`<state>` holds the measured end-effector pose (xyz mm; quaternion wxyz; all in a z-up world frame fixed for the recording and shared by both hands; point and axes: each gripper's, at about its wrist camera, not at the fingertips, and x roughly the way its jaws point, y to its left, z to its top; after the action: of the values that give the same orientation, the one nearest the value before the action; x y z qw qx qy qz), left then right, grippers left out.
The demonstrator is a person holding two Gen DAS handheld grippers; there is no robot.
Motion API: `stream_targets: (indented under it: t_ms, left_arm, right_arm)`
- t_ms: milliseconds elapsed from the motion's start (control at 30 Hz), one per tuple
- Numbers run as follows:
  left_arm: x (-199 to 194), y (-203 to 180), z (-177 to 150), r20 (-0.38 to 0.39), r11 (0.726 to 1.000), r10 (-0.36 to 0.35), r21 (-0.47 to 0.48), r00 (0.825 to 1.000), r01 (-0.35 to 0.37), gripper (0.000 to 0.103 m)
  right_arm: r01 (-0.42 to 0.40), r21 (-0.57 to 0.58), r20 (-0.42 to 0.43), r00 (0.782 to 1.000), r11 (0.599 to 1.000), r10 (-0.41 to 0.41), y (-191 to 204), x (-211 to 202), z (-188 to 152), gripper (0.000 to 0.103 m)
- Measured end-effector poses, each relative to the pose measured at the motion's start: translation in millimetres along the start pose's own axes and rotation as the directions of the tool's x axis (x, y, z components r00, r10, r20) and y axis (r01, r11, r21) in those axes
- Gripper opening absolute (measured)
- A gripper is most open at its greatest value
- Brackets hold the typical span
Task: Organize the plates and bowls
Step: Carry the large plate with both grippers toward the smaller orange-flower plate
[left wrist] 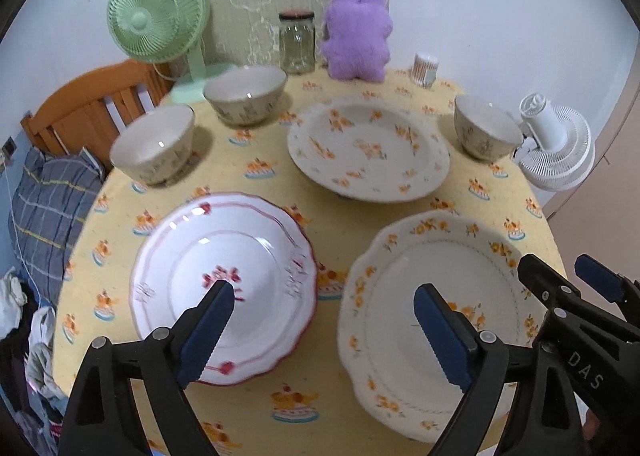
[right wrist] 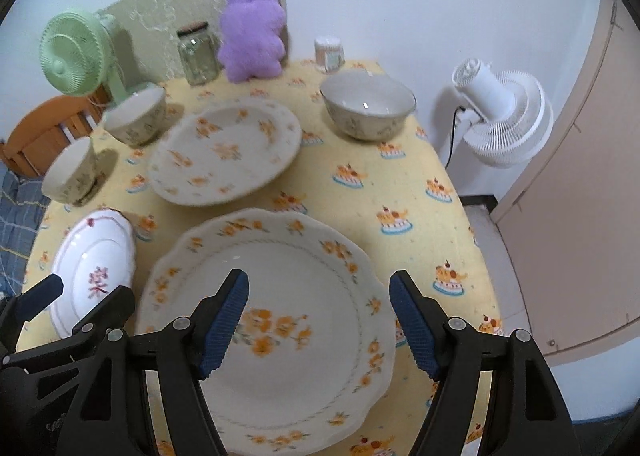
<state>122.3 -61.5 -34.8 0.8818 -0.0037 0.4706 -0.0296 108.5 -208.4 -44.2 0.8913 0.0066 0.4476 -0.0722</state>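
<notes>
Three plates lie on the yellow tablecloth [left wrist: 320, 212]: a red-trimmed plate [left wrist: 224, 288] front left, an orange-flower scalloped plate [left wrist: 436, 320] front right, and an orange-flower deep plate [left wrist: 368, 152] behind. Three patterned bowls stand at the back: two at the left [left wrist: 154, 148] [left wrist: 246, 94] and one at the right [left wrist: 486, 130]. My left gripper [left wrist: 324, 296] is open, above the gap between the two front plates. My right gripper [right wrist: 320, 288] is open, above the scalloped plate [right wrist: 288, 296]. Both are empty.
A green fan [left wrist: 158, 12], a glass jar [left wrist: 297, 42], a purple plush toy [left wrist: 358, 36] and a cotton-swab cup [left wrist: 425, 68] stand along the table's back edge. A white fan [right wrist: 504, 116] stands off the right edge. A wooden chair [left wrist: 92, 104] is at the left.
</notes>
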Motion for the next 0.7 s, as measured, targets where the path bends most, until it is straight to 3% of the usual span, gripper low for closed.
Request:
stream_targets:
  t_ms: [367,700]
  left_arm:
    - [-26.2,40.7,18.2,0.094,0.998,-0.036,0.063,0.995,0.03,0.093]
    - [-20.8,59.3,56.2,0.067,0.997,-0.048,0.071,0.997,0.043,0.092]
  right_arm:
    - [0.025,0.058,0.075,0.997,0.998,-0.029,39.8,-38.5,5.5,0.076]
    - [0.038,0.14,0.076,0.996,0.989,-0.049,57.8,-37.3,33.0,0.076]
